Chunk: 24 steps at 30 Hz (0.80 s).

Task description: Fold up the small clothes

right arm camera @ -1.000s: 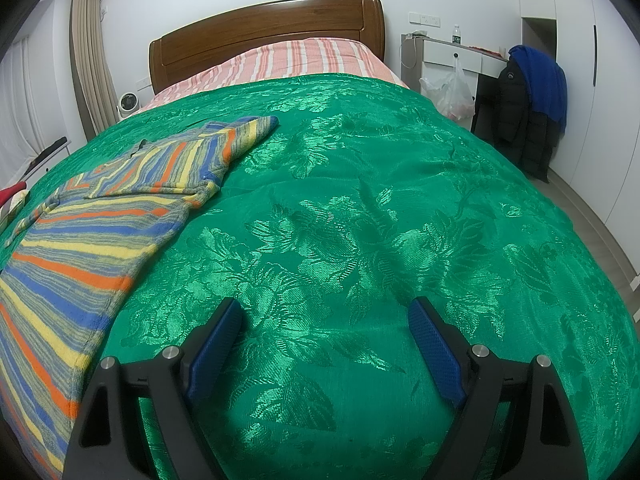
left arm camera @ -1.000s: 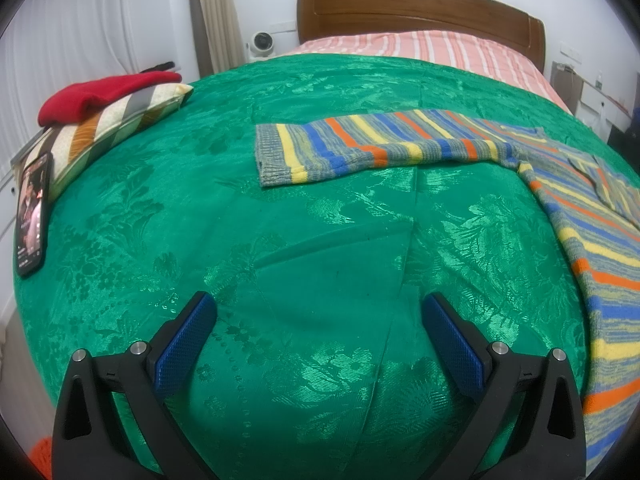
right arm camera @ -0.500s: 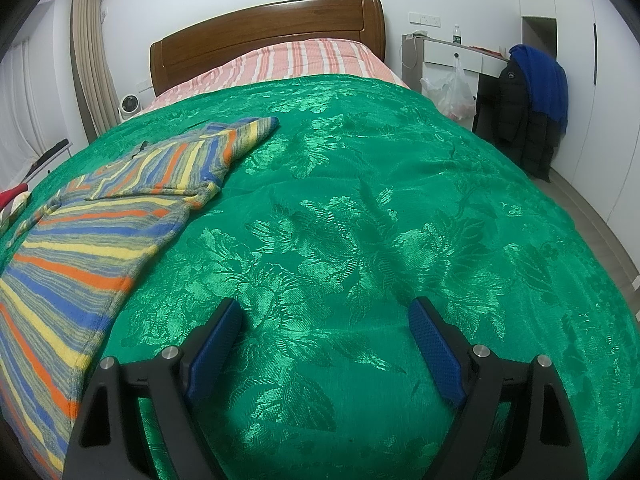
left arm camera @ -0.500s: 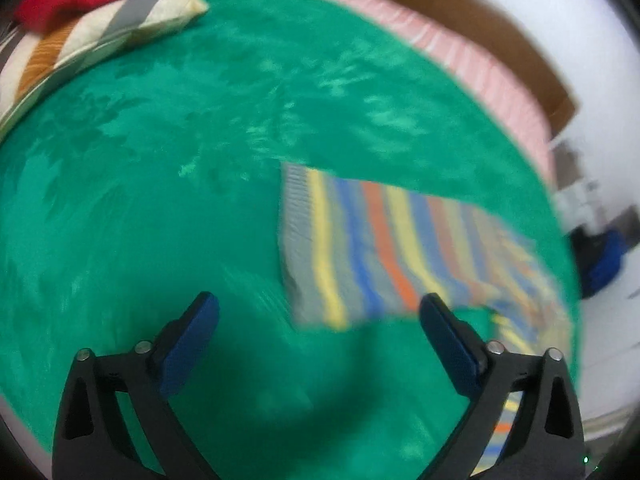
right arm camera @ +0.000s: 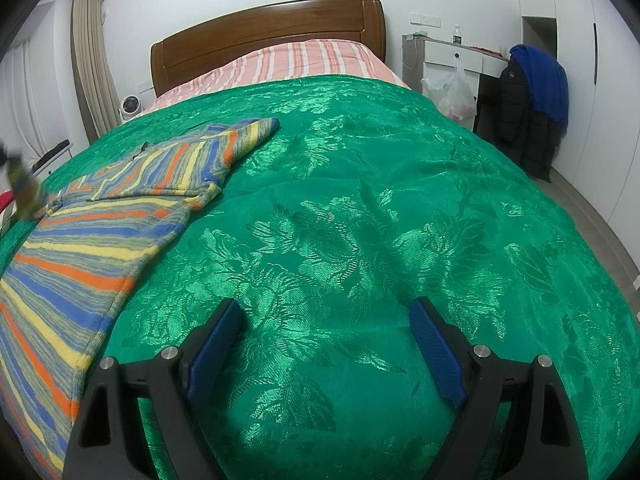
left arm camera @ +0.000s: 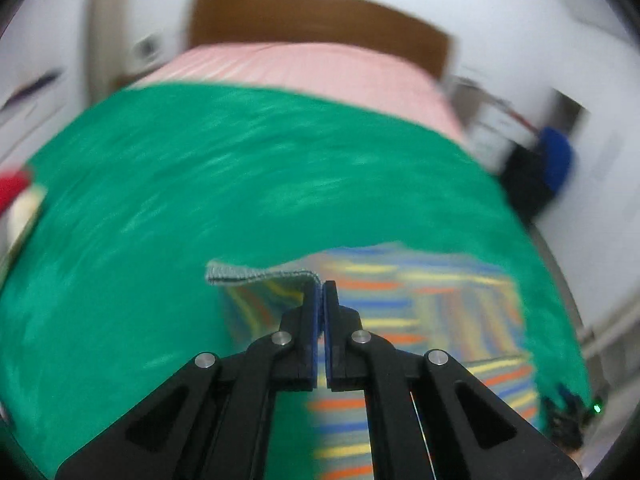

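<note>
The left gripper (left arm camera: 319,286) was pressed together, pinching the grey cuff edge of the striped sweater (left arm camera: 416,312), lifted off the green bedspread (left arm camera: 200,184); the cuff (left arm camera: 240,273) stuck out sideways from the fingers, and the left view was blurred. The right gripper (right arm camera: 326,334) hung spread wide over bare bedspread (right arm camera: 360,220), holding nothing, with the sweater (right arm camera: 80,240) lying flat on the bedspread well to the left of it. One sleeve (right arm camera: 240,136) of the sweater reached away toward the headboard (right arm camera: 264,36). Beyond the bedspread lay a pink striped sheet (right arm camera: 304,60) against the headboard. Right of the headboard stood a white desk (right arm camera: 452,56) with a plastic bag (right arm camera: 452,92) hanging from it, and dark and blue jackets (right arm camera: 532,96) beside it.
</note>
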{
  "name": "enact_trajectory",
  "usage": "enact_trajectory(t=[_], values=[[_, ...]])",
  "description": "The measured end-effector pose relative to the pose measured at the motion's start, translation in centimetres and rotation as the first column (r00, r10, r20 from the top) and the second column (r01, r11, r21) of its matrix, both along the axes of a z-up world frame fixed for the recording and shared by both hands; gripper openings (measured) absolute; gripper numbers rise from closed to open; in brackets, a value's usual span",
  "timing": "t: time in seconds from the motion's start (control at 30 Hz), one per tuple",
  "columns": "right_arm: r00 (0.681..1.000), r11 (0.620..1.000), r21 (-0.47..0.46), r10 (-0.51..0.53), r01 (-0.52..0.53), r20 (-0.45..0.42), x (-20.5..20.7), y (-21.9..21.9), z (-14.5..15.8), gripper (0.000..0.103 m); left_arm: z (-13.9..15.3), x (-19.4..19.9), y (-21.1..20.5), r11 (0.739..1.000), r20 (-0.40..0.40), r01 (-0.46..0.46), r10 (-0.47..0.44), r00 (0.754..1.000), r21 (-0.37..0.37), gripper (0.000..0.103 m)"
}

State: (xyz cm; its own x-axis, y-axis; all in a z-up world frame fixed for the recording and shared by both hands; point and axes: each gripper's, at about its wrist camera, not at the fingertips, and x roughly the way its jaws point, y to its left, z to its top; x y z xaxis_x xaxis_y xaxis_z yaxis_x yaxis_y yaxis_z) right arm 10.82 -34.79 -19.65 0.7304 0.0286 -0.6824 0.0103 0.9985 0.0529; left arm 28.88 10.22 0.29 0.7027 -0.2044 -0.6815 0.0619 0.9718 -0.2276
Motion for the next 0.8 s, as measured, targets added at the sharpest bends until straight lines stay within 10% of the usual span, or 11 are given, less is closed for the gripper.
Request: enact_trajectory(t=[0.2, 0.27, 0.3, 0.5, 0.7, 0.77, 0.8], values=[[1.000, 1.000, 0.000, 0.000, 0.000, 0.000, 0.0, 0.0, 0.0, 0.086, -2.1, 3.4, -14.3, 0.968, -0.016, 0.244, -0.243, 0.970, 0.054, 0.005], [1.000, 1.000, 0.001, 0.000, 0.000, 0.000, 0.0, 0.0, 0.0, 0.086, -5.2, 3.6, -17.8, 0.956, -0.093, 0.281, -0.273, 0.957, 0.089, 0.059], [1.000, 1.000, 0.001, 0.000, 0.000, 0.001, 0.0, 0.0, 0.0, 0.086, -7.0, 3.6, -18.8, 0.952, -0.144, 0.282, -0.265, 0.953, 0.116, 0.070], [1.000, 1.000, 0.006, 0.002, -0.002, 0.002, 0.0, 0.1, 0.1, 0.086, -8.9, 0.9, -14.6, 0.966, -0.138, 0.255, -0.248, 0.959, 0.038, 0.072], [1.000, 1.000, 0.007, 0.003, -0.003, 0.003, 0.3, 0.3, 0.1, 0.087, -11.7, 1.5, -2.5, 0.989, -0.133, -0.110, 0.123, 0.983, 0.103, 0.082], [1.000, 1.000, 0.005, 0.003, -0.003, 0.002, 0.3, 0.3, 0.1, 0.087, -15.8, 2.7, -0.5, 0.989, -0.276, -0.087, 0.117, 0.954, 0.119, 0.044], [1.000, 1.000, 0.005, 0.003, -0.003, 0.002, 0.4, 0.3, 0.1, 0.087, -16.6, 2.2, 0.3, 0.992, -0.257, -0.063, 0.089, 0.962, 0.108, 0.044]])
